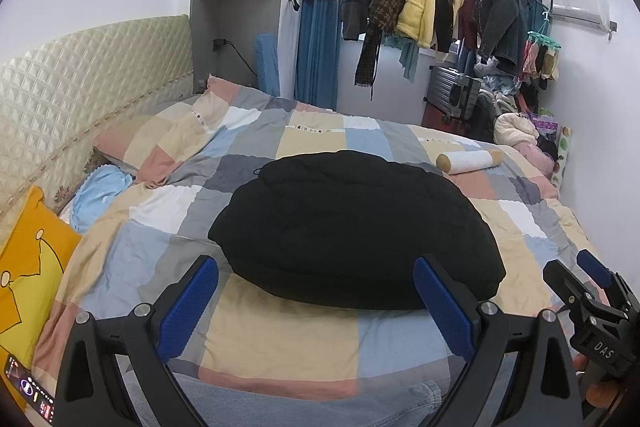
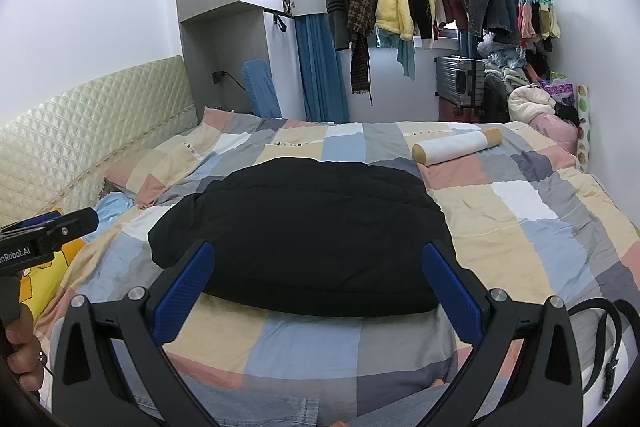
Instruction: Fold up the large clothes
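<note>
The black coat [image 1: 352, 227] lies bundled mid-bed on the quilt [image 1: 280, 339], its long axis left to right, just beyond both grippers. The left gripper [image 1: 316, 303] and right gripper [image 2: 320, 291] gape wide, empty, about equally near its front edge.

Both wrist views look low across the bed [image 1: 280, 339], sharing the folded black coat [image 2: 304, 227].

Open patchwork check quilt [image 2: 520, 227] right of and before the folded black padded garment [image 2: 304, 227]. Obstacles: cream-and-white cylindrical bolster [image 2: 456, 145] behind-right, black looped belt [image 2: 608, 331] near right, yellow printed cushion [image 1: 28, 267] left.
</note>
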`<state>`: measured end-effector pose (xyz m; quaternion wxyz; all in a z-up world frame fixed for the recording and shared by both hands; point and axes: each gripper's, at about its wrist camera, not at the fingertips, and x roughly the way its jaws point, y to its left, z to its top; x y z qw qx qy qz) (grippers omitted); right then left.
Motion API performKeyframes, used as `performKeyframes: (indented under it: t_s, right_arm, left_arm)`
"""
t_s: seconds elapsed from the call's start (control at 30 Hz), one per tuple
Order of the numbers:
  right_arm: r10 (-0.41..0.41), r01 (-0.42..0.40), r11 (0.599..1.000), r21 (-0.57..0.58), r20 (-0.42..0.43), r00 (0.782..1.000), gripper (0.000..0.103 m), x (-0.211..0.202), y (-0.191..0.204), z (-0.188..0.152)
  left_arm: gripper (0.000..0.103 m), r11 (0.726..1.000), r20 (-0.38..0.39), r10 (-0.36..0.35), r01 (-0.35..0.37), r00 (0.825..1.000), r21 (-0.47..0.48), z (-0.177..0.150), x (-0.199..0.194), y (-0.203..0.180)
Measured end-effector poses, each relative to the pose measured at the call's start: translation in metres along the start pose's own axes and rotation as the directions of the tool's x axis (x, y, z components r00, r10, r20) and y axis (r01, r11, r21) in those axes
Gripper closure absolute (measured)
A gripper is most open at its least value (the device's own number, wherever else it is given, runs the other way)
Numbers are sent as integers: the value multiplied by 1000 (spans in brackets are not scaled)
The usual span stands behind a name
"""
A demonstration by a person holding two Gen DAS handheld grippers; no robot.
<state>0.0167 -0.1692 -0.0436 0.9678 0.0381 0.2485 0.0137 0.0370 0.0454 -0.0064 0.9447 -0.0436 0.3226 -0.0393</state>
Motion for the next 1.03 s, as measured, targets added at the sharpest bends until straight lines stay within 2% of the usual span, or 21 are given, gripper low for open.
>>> performKeyframes:
  t_s: [0.4, 0.57, 1.03]
  right_arm:
    - [-4, 4, 1000, -11, -7, 1000, 0, 1, 1, 1]
    - [-2, 2, 1000, -17, -8, 1000, 0, 2, 0, 1]
    - [-2, 2, 1000, -16, -6, 1000, 0, 1, -1, 2]
  left_arm:
    - [4, 1000, 4, -4, 4, 1000, -3, 0, -1, 1]
    - [4, 1000, 1, 18, -18, 1000, -5, -1, -1, 1]
    - [4, 1000, 0, 1, -1, 1000, -5, 0, -3, -1]
